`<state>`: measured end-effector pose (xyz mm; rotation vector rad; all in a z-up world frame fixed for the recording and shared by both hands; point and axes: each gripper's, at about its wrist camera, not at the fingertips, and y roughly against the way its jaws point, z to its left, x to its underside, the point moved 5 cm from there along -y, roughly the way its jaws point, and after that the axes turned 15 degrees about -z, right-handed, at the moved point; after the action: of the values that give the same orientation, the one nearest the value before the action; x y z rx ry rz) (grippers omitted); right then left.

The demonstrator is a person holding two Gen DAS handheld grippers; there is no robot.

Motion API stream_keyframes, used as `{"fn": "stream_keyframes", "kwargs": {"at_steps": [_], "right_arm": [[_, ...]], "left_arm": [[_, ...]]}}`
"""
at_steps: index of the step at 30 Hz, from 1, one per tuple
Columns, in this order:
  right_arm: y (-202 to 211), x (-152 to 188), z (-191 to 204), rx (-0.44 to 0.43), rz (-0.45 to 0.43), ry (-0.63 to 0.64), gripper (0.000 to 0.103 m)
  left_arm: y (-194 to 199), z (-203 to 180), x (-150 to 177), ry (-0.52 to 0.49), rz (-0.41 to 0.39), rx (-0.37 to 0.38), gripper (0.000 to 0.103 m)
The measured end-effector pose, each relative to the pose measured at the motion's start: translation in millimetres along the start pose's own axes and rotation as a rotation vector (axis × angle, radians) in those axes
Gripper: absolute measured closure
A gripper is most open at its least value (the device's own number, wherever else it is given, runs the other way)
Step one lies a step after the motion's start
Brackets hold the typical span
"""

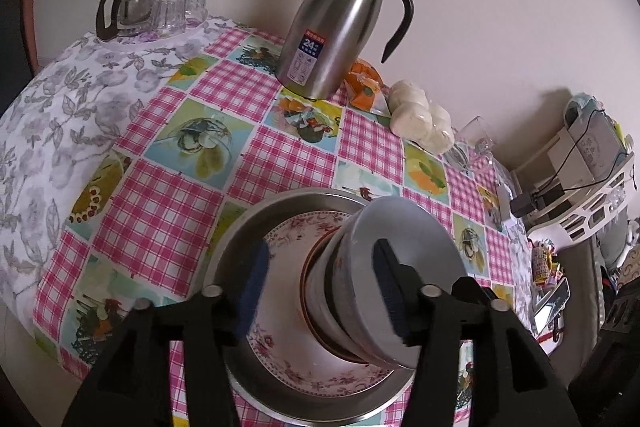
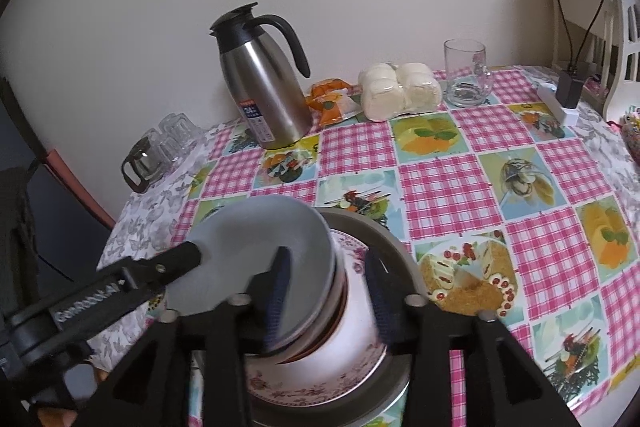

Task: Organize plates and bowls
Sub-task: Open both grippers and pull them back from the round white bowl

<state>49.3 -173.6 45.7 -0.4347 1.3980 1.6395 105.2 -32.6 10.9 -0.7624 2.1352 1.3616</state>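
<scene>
A stack of bowls (image 1: 356, 291) stands on a floral plate (image 1: 288, 239) that lies in a steel plate (image 1: 240, 227) at the near table edge. The top bowl is pale grey (image 1: 416, 239). My left gripper (image 1: 320, 287) is open, its jaws either side of the stack, the right pad inside the top bowl. In the right wrist view my right gripper (image 2: 328, 295) is open around the rim of the grey bowl (image 2: 256, 243), one pad inside, one outside. The floral plate (image 2: 320, 387) and steel plate (image 2: 400, 255) lie below. The left gripper's finger (image 2: 176, 259) touches the bowl's far side.
A steel thermos jug (image 1: 340, 23) stands at the back, with an orange packet (image 1: 366, 87) and bagged white buns (image 1: 420, 119) beside it. A glass mug (image 2: 466, 75), a glass teapot with tumblers (image 1: 148, 7) and a white rack (image 1: 592, 187) stand at the edges.
</scene>
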Motion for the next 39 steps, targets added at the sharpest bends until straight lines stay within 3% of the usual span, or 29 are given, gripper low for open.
{"fn": "stream_keyframes", "kwargs": {"at_steps": [6, 8, 16, 24, 39], "right_arm": [[2, -1, -3, 0.029, -0.003, 0.028, 0.028], [3, -2, -4, 0.033, -0.005, 0.038, 0.024], [10, -2, -9, 0.05, -0.011, 0.06, 0.0], [21, 3, -14, 0.076, -0.016, 0.084, 0.0], [48, 20, -25, 0.102, -0.025, 0.095, 0.0]], "left_arm": [[7, 5, -5, -0.021, -0.03, -0.04, 0.025], [9, 8, -5, -0.023, -0.04, -0.052, 0.017], [15, 18, -3, -0.035, -0.054, -0.089, 0.01], [23, 30, 6, -0.066, -0.066, -0.165, 0.005], [47, 30, 40, -0.157, -0.07, -0.204, 0.005]]}}
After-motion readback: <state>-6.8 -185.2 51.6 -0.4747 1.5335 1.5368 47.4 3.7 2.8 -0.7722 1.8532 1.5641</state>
